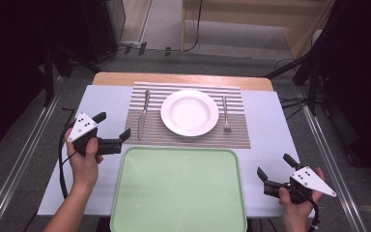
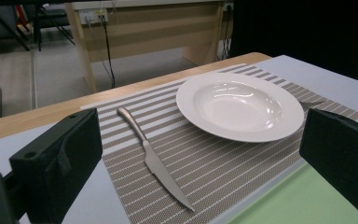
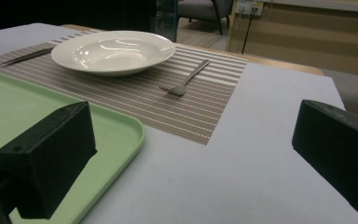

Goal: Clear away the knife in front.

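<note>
The left gripper [image 1: 112, 126], jaws apart and empty, hovers just beside the steak knife [image 1: 143, 114], which lies at its two o'clock on the striped placemat [image 1: 188, 140], long axis twelve-to-six. The right gripper [image 1: 275, 168], also spread and empty, sits well apart, with the fork [image 1: 225, 114] at its eleven o'clock.

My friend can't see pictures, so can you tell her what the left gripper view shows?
A steak knife lies on a striped placemat beside a white soup plate, framed by the open left gripper. A green tray sits at the near corner.
</note>
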Demonstrator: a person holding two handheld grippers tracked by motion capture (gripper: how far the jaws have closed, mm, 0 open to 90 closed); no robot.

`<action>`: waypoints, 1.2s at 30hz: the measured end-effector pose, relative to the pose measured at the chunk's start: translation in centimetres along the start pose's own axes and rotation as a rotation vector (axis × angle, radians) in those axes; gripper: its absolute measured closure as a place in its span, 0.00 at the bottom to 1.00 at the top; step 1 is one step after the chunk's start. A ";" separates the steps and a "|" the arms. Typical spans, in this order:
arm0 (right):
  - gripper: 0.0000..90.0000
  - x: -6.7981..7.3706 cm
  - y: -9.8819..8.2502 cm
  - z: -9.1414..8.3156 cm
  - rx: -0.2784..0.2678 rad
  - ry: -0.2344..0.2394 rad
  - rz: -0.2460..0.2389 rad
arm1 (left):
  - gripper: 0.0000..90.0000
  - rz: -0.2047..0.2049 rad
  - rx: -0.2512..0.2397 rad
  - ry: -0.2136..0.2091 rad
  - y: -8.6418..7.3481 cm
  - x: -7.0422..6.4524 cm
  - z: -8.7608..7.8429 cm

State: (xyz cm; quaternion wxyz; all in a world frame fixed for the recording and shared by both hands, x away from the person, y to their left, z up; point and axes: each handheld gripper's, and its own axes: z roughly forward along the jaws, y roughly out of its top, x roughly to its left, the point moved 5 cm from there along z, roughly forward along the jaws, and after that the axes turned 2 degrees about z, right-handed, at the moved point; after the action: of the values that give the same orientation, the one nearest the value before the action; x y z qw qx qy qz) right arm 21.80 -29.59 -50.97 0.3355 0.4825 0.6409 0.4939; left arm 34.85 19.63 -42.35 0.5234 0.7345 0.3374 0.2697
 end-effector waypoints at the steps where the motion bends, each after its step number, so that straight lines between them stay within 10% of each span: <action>1: 0.00 0.0 0.0 0.0 -0.004 -0.001 -0.003 | 0.00 -0.003 -0.001 -0.003 0.1 0.0 0.1; 36: 0.00 0.1 -0.2 0.2 0.009 0.010 -0.013 | 0.00 -0.043 0.103 -0.018 1.8 2.2 7.8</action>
State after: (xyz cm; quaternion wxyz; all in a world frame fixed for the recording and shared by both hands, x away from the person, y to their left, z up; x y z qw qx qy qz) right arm 21.88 -29.44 -51.21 0.3332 0.4775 0.6479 0.4912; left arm 42.46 16.40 -42.91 0.4937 0.7554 0.3619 0.2338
